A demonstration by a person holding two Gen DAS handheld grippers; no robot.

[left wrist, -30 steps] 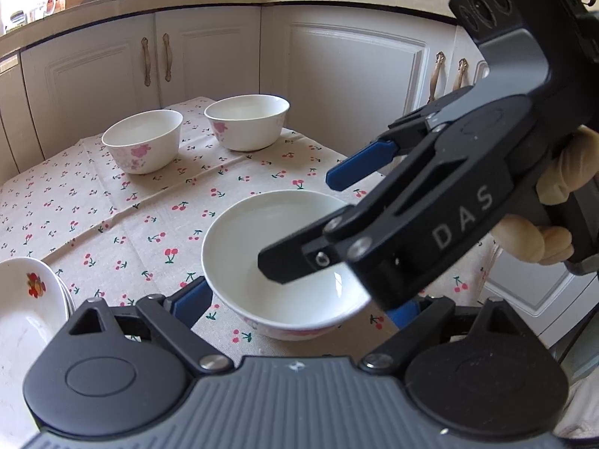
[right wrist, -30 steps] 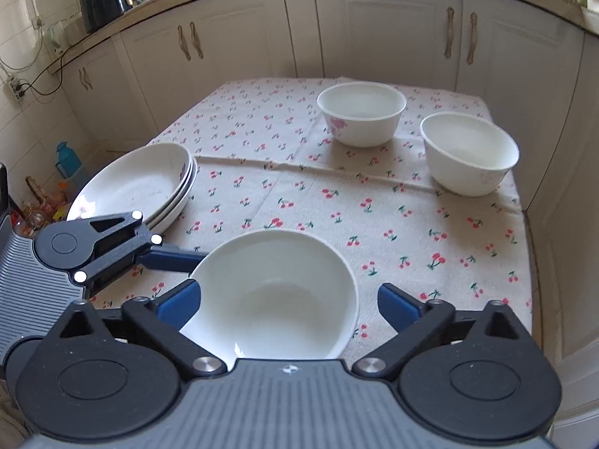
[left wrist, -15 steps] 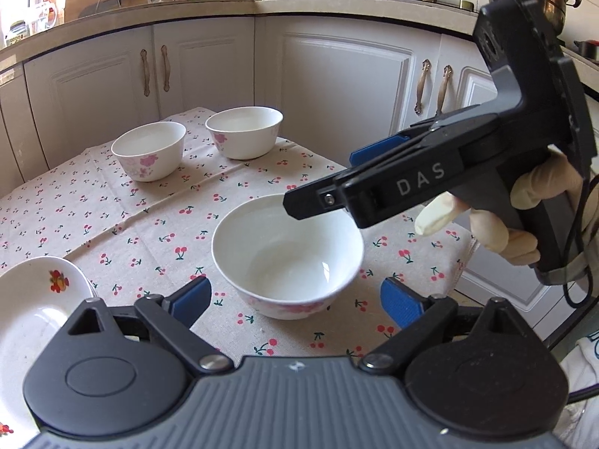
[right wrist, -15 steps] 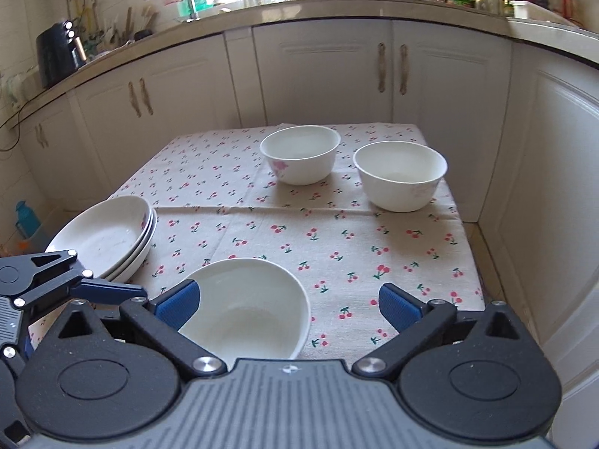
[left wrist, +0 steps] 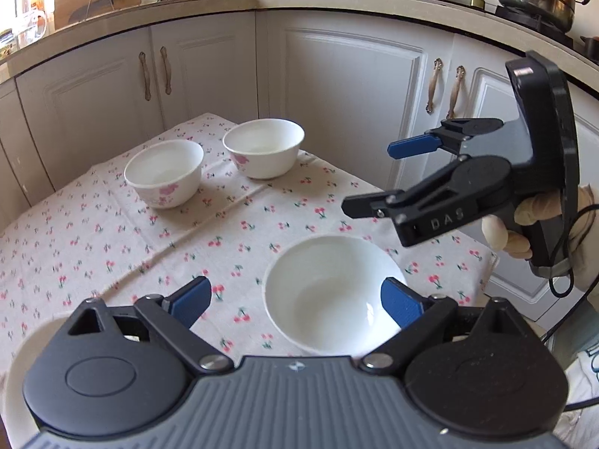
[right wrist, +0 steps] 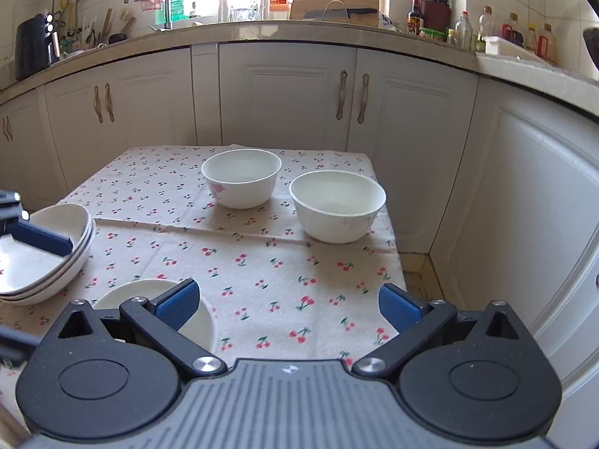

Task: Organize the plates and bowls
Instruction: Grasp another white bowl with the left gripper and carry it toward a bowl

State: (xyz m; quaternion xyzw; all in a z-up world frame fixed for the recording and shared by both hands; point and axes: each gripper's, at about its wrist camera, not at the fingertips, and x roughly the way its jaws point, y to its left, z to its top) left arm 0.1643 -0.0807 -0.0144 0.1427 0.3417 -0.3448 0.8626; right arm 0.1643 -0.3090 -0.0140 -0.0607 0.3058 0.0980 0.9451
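A white bowl (left wrist: 329,295) stands on the cherry-print tablecloth near the table's front edge; it also shows low left in the right wrist view (right wrist: 204,321). Two more white bowls with pink flowers stand at the far end, one on the left (left wrist: 164,172) (right wrist: 241,177) and one on the right (left wrist: 264,151) (right wrist: 337,211). A stack of white plates (right wrist: 52,247) sits at the left. My left gripper (left wrist: 295,301) is open and empty just before the near bowl. My right gripper (right wrist: 288,303) is open and empty, raised above the table's right side (left wrist: 378,177).
The small table (right wrist: 284,262) is ringed by white kitchen cabinets (right wrist: 288,101). Its right edge drops to the floor (right wrist: 419,265). The counter above holds bottles, a cutting board and a pot. A plate rim (left wrist: 17,374) shows at the lower left of the left wrist view.
My right gripper has pulled up and back to the right, away from the near bowl. My left gripper has drawn back and left. The near bowl stays on the cloth.
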